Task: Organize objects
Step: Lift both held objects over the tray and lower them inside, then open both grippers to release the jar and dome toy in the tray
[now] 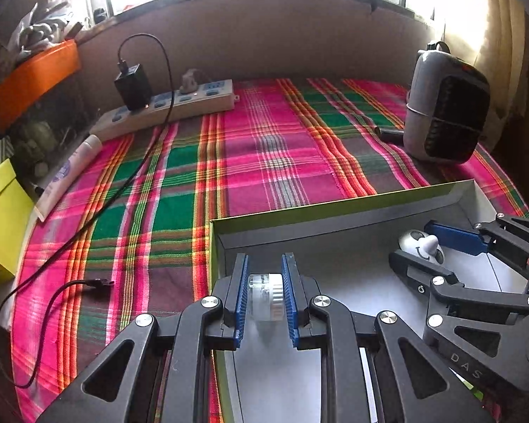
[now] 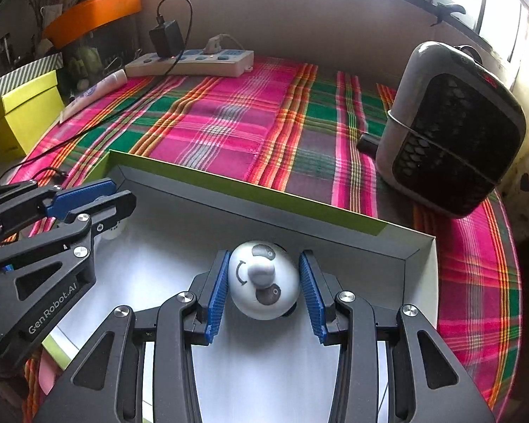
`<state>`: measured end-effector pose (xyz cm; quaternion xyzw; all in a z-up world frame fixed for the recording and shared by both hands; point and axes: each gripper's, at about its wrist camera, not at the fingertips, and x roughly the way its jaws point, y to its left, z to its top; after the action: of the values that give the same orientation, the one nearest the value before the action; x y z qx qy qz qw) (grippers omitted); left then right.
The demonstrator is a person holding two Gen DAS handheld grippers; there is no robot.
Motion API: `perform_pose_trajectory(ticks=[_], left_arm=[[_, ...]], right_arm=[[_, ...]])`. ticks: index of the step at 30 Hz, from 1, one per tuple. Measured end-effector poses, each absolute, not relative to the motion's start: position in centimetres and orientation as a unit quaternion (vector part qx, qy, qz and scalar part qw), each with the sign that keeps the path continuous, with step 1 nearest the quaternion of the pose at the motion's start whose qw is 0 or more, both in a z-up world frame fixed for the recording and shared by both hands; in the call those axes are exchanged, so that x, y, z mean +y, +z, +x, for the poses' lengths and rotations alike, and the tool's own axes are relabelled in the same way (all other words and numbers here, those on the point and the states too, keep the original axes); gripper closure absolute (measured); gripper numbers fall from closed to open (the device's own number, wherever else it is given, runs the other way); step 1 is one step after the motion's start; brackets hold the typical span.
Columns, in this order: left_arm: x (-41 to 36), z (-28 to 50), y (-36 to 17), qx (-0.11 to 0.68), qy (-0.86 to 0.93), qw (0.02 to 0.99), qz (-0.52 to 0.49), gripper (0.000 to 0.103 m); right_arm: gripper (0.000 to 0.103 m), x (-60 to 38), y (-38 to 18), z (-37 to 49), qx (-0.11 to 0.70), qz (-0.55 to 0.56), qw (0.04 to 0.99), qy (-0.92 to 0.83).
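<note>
An open green-edged box (image 1: 335, 204) (image 2: 229, 183) with a pale floor lies on the plaid cloth. Over its left part, my left gripper (image 1: 264, 257) (image 2: 121, 192) is shut on a small clear-and-white ribbed cylinder (image 1: 266, 296), both blue pads pressed against it. To the right, inside the box, my right gripper (image 2: 264, 254) (image 1: 411, 241) is shut on a white egg-shaped toy with a panda face (image 2: 264, 278) (image 1: 419, 243). The toy's face points up toward the camera. I cannot tell whether either object touches the box floor.
A grey and black heater (image 1: 444, 112) (image 2: 451, 130) stands at the right. A power strip (image 1: 165, 105) with a black charger (image 1: 132, 84) lies at the back left, its cable end (image 1: 98, 282) on the cloth. A tube (image 1: 67, 176) and a yellow box (image 1: 0, 218) sit at the left.
</note>
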<state>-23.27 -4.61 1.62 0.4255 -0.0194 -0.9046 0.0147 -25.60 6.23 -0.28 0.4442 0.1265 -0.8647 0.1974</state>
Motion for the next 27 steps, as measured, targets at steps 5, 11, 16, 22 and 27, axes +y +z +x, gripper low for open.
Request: perform_pose_trajectory(ticks=[5,11,16,22,27], left_arm=[[-4.42,-23.31,1.61,-0.027,-0.904,0.018,0.425,0.086],[-4.43,-23.34,1.63,-0.024,-0.903,0.018,0.428,0.085],[-4.54,-23.33,1.63,-0.018,-0.903,0.014,0.429,0.085],[-4.49,-23.18,1.6,-0.016,-0.903,0.009,0.43,0.081],[-4.67,-22.92,1.8,-0.004,-0.903,0.002,0.43,0.08]], right_arm=[[0.062,6.01,-0.35,-25.68,0.126,0.447,0.195,-0.864],[0.062,5.77,-0.27,-25.57,0.126,0.45,0.197,-0.862],[0.062,6.03,-0.23,-25.68,0.112,0.455,0.2,-0.861],[0.058,6.23,-0.05,-25.57,0.107,0.453,0.196,-0.863],[0.052,6.32,0.42,-25.4,0.103,0.444,0.196,-0.868]])
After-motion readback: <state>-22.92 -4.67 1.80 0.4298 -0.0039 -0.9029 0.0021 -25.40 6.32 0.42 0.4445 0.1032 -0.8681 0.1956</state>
